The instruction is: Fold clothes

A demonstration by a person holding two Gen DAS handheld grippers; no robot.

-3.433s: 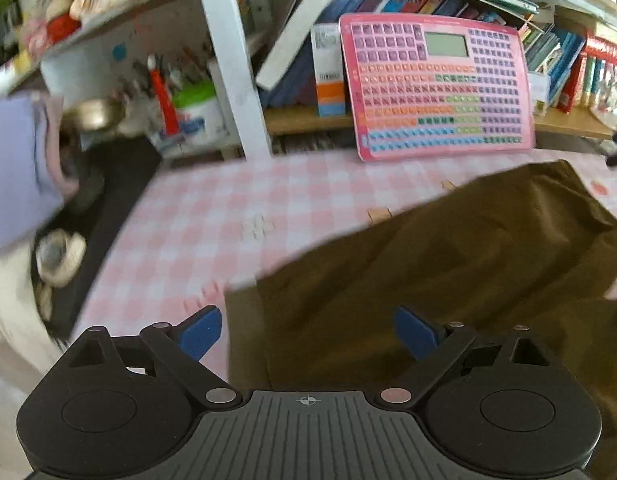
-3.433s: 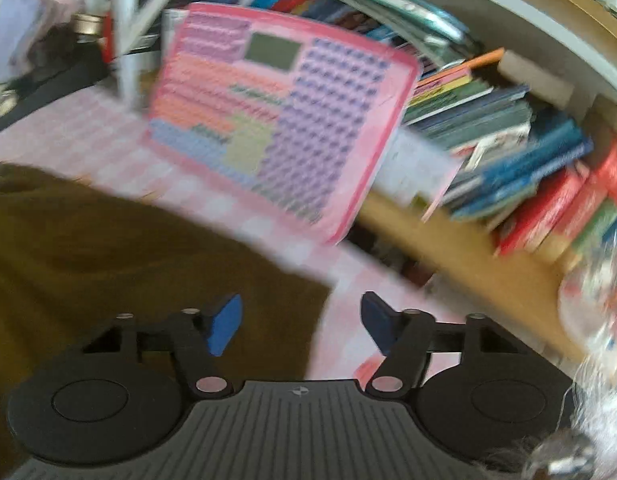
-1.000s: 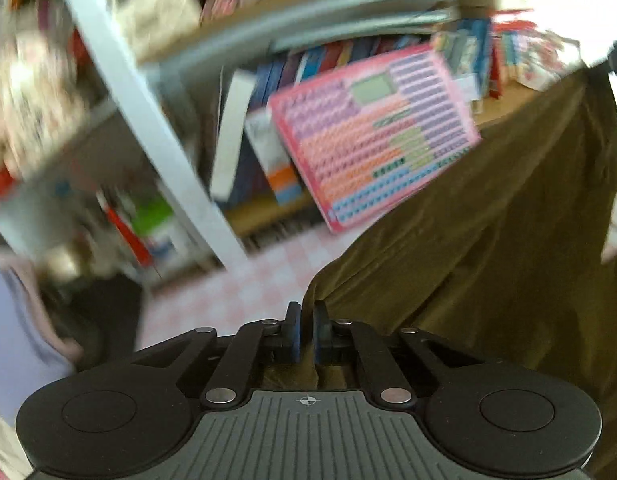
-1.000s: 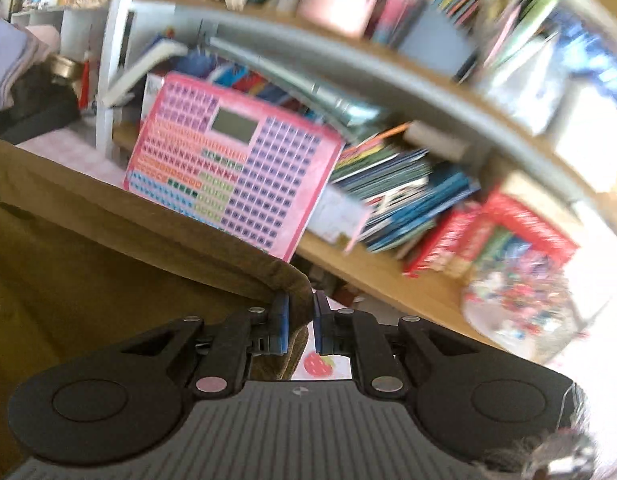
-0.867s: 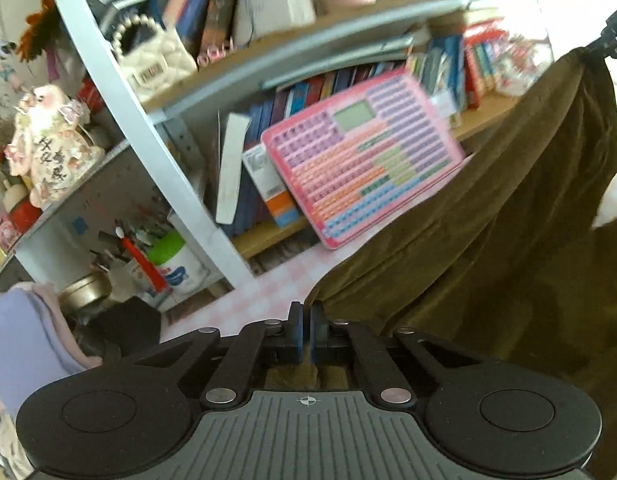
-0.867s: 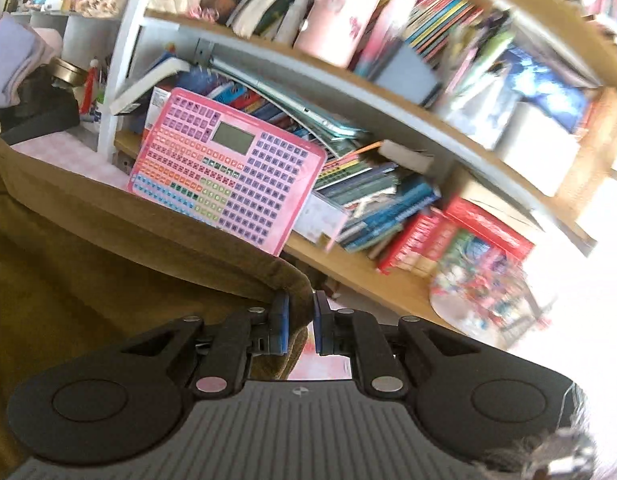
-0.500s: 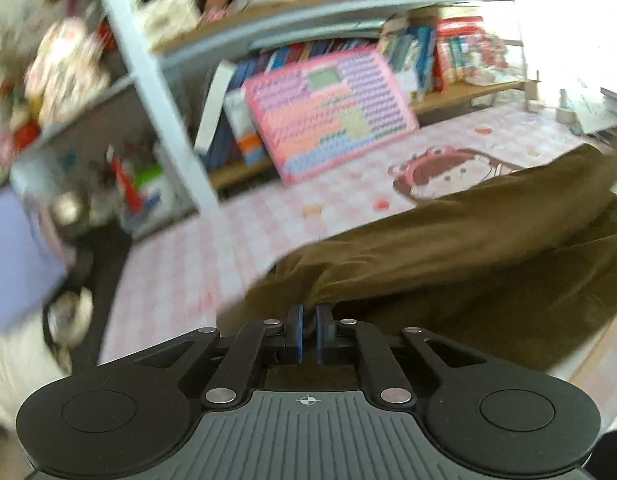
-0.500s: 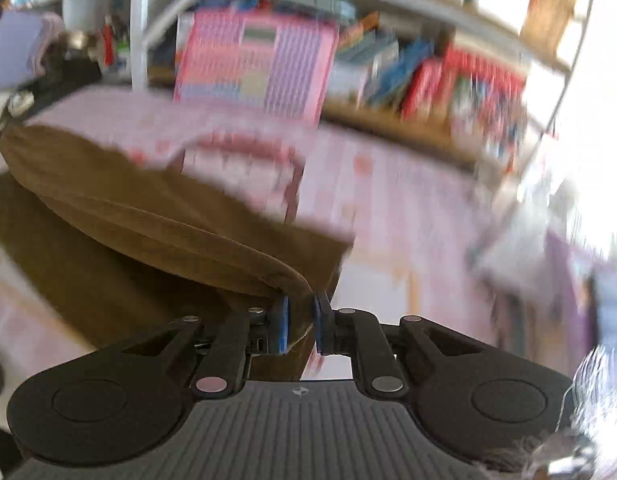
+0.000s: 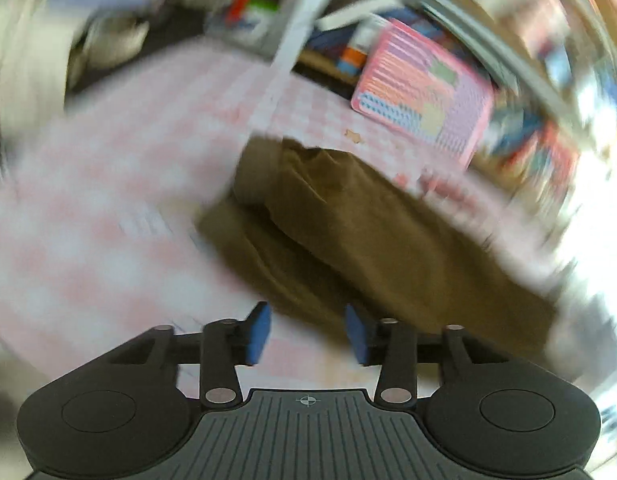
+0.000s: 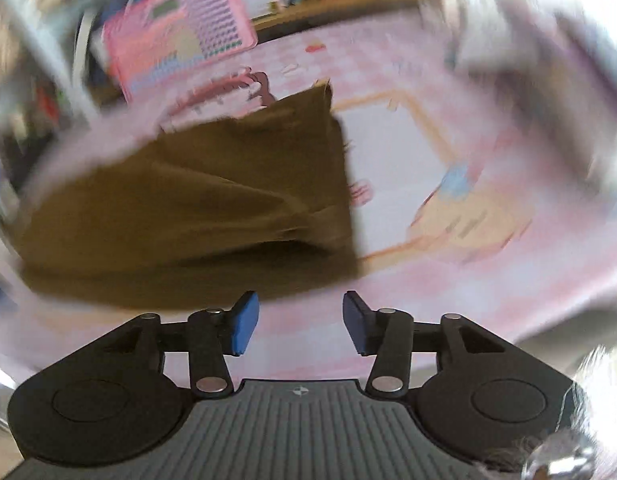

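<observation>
Pink checked tablecloth (image 9: 108,184) covers the table, and the brown garment (image 9: 360,232) lies folded on it, near a pink toy keyboard (image 9: 424,96). Left gripper (image 9: 307,332) and right gripper (image 10: 299,322) are both opening, holding nothing.

Both wrist views are heavily smeared by motion blur that swirls around the centre, worst toward the rims, where the fisheye bends shelves and books into curved streaks. Only each gripper body at the near edge stays sharp. Bright daylight floods in from the right side of the left wrist view, washing that edge out to white glare. The brown garment (image 9: 372,236) reads dark and soft-edged, casting a thin shadow on the pink checked tablecloth (image 9: 108,184).
</observation>
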